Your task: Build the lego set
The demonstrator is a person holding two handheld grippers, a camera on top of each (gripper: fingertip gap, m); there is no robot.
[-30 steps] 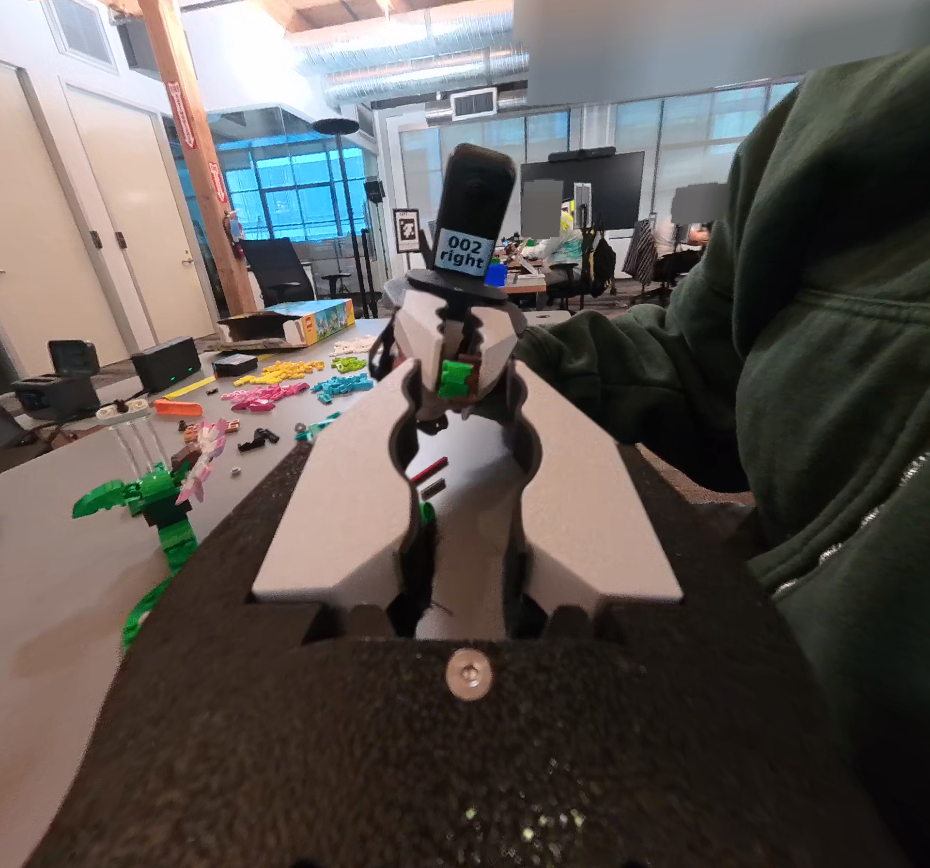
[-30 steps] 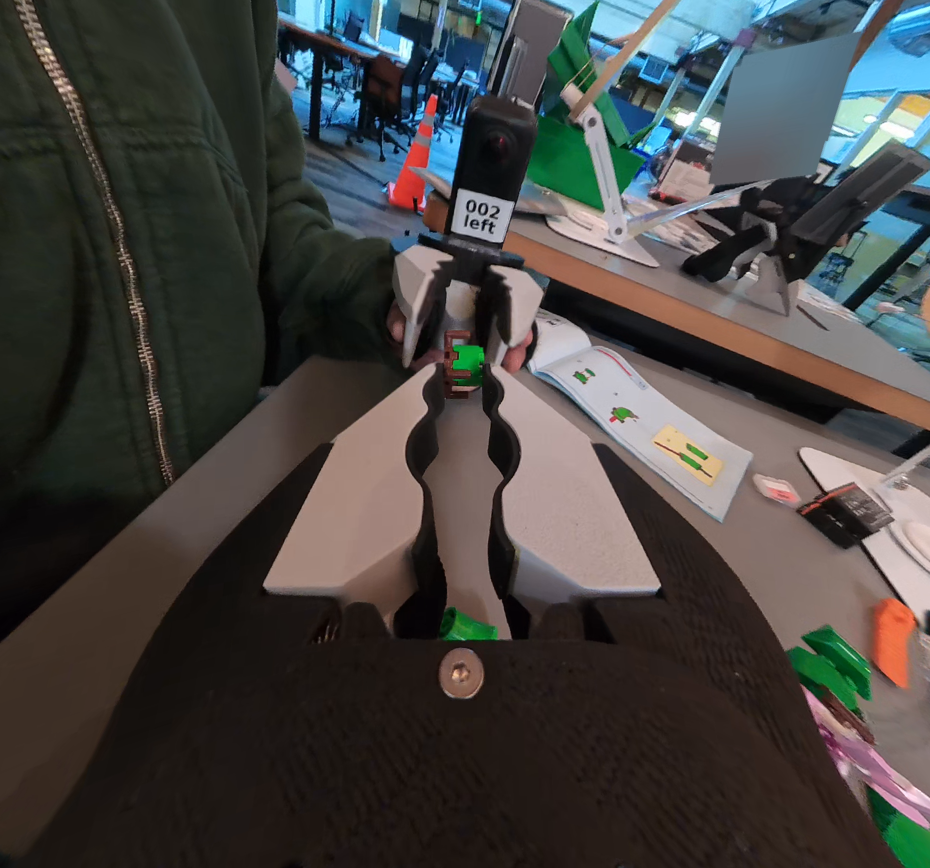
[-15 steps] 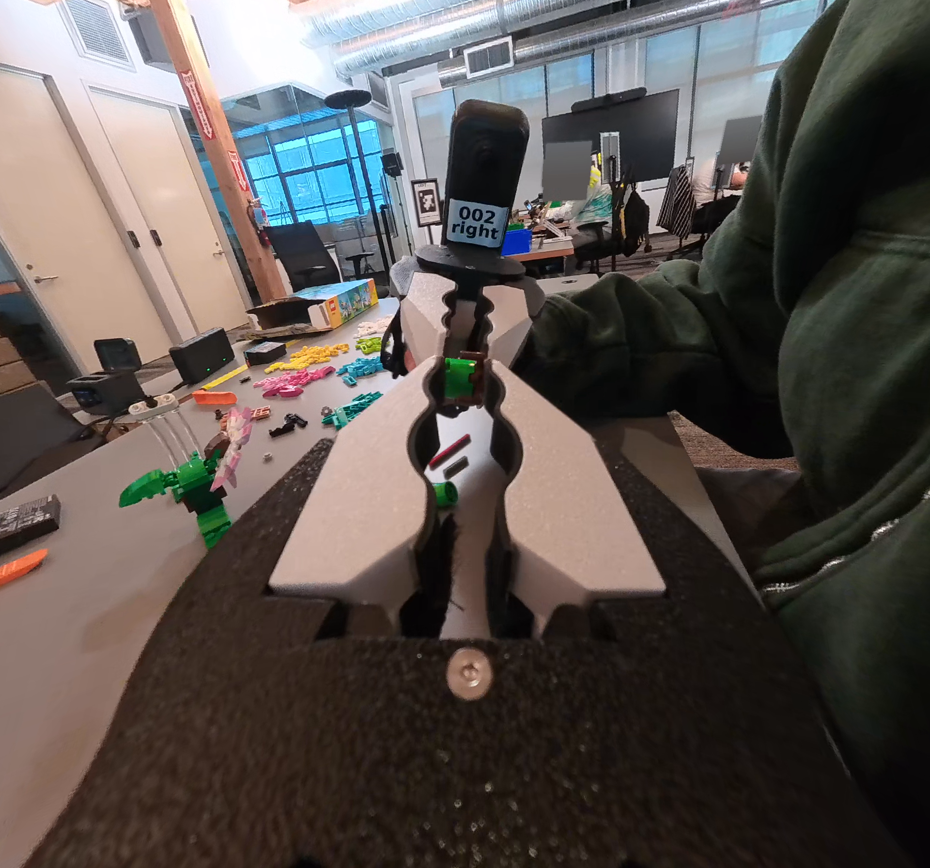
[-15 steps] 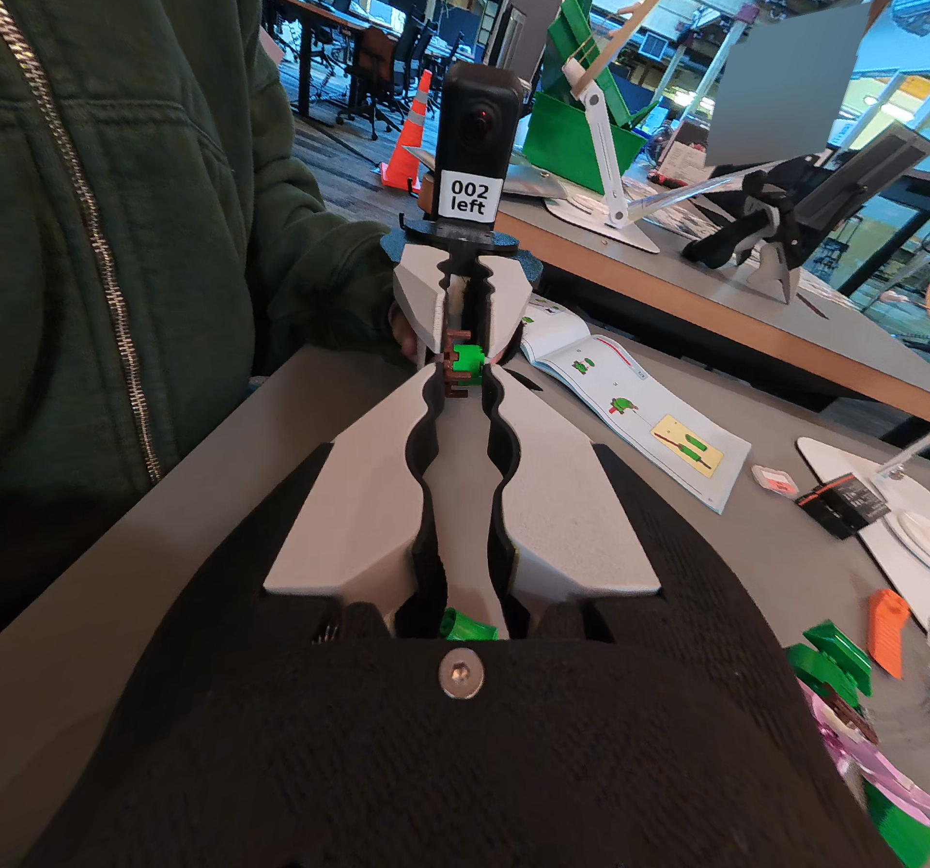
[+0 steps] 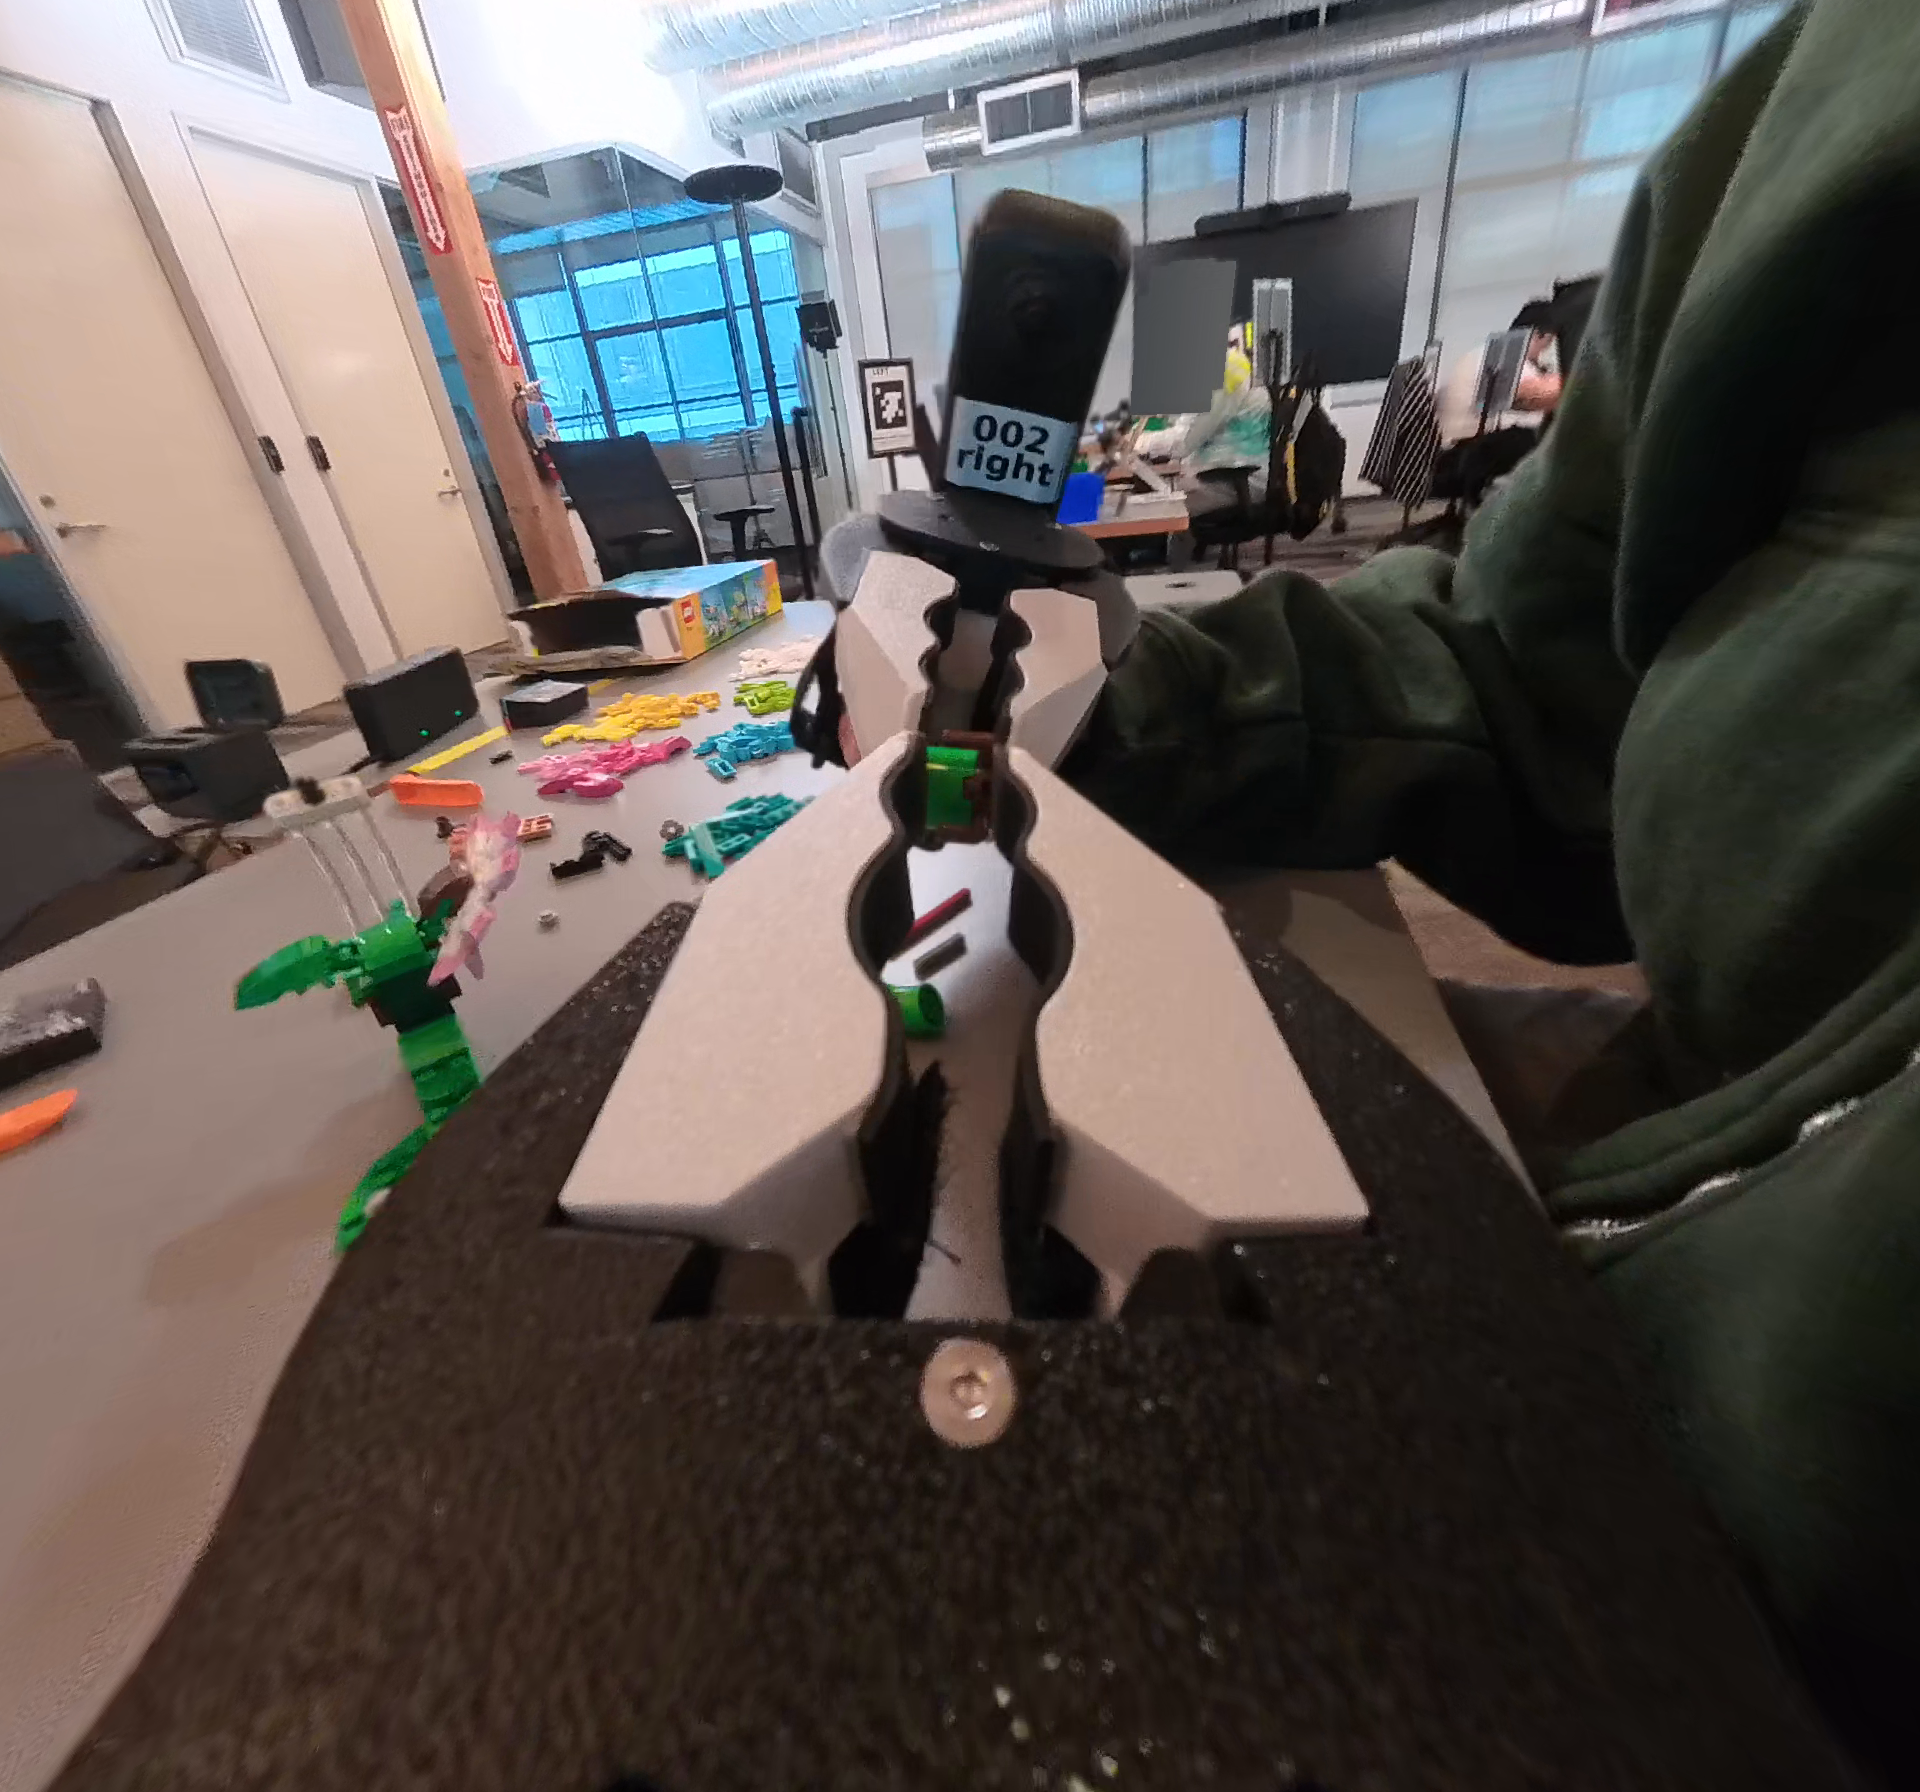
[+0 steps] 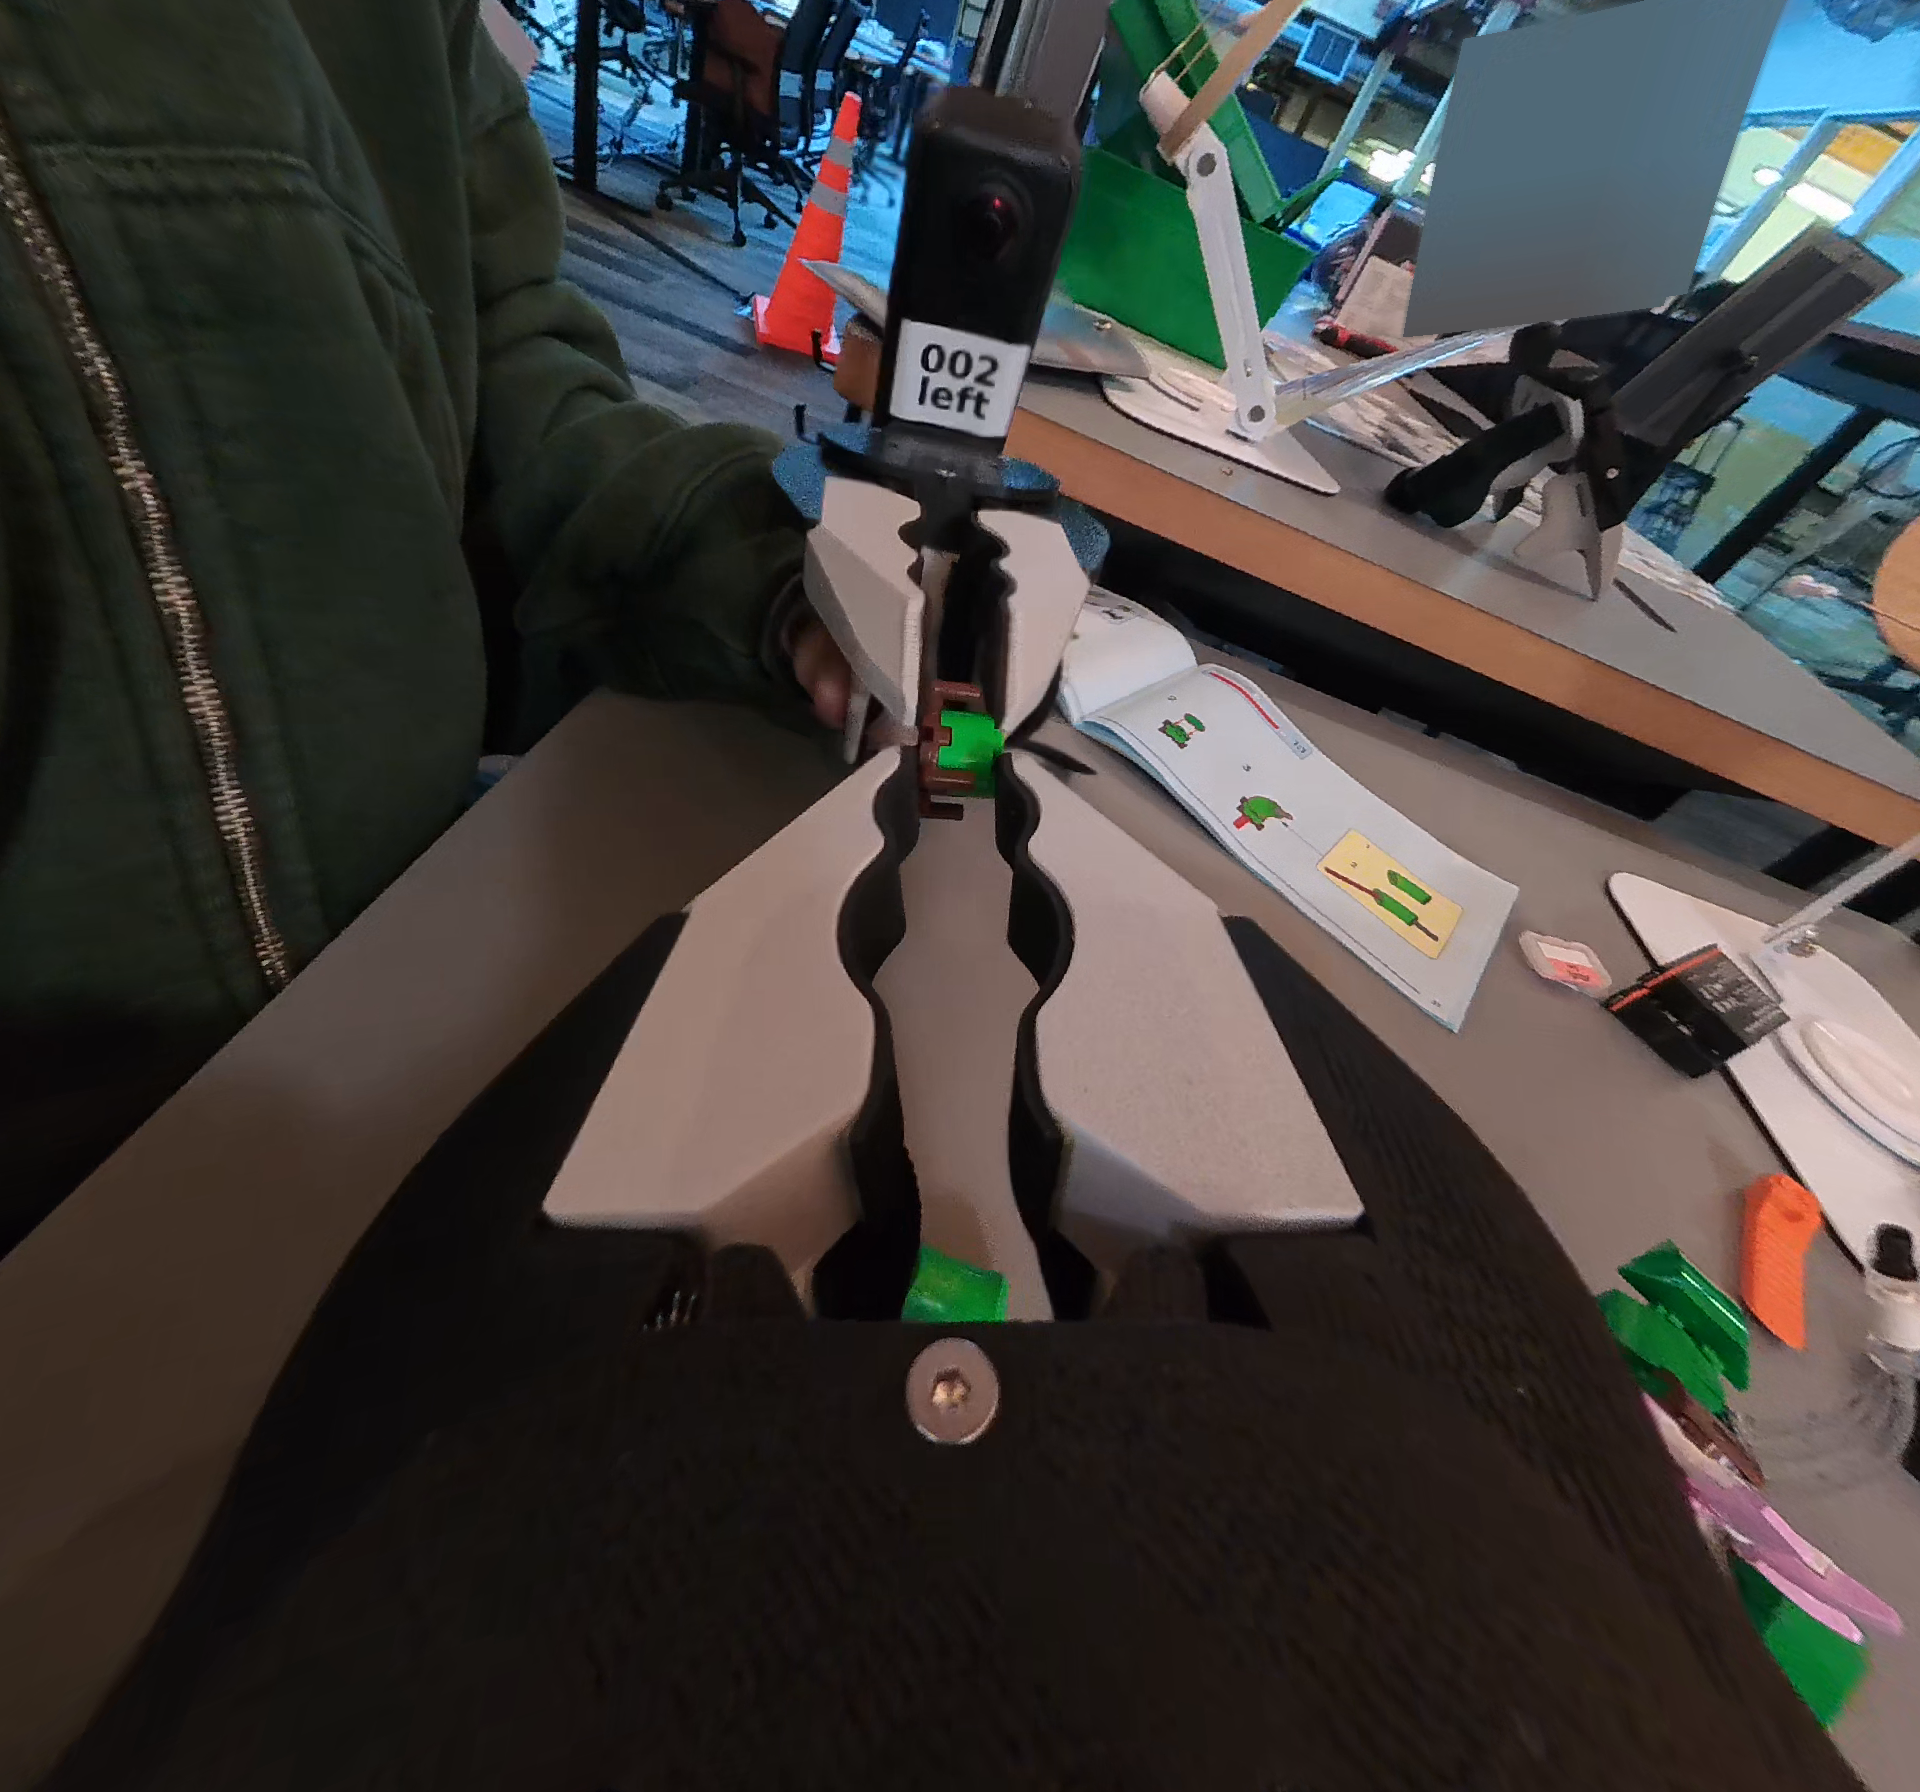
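We hold the two claws tip to tip above the counter [image 6: 644, 869], in front of our chest, and the small piece sits right where they meet. It is a green brick [image 5: 948, 786] seated in a brown bracket [image 6: 940, 750]. The left claw [image 5: 951, 792] is narrowed onto it, its tips closing from either side of the brick. The right claw [image 6: 956, 755] is also drawn in tight at the same spot, and from its own view the brown part lies toward the left finger and the green toward the right. Whether both claws truly bear on the piece, or one only touches it, we cannot tell for certain, but each looks clamped.

So the relation that matters is simple: the piece lies dead ahead of each claw, at the very tips, and the two claws face one another along one line. The bracket's long side stands roughly upright, across that line. Neither claw is nearer; they share it.

We judge this to be a pressing or hand-over step, so any push should run straight along the shared line, or the piece may twist out.

Loose parts lie below: a green tube [image 5: 920, 1010] and a red rod [image 5: 940, 914] on the counter, the half-built plant [image 5: 410, 994] to the left, and the booklet [image 6: 1299, 849] to the right.
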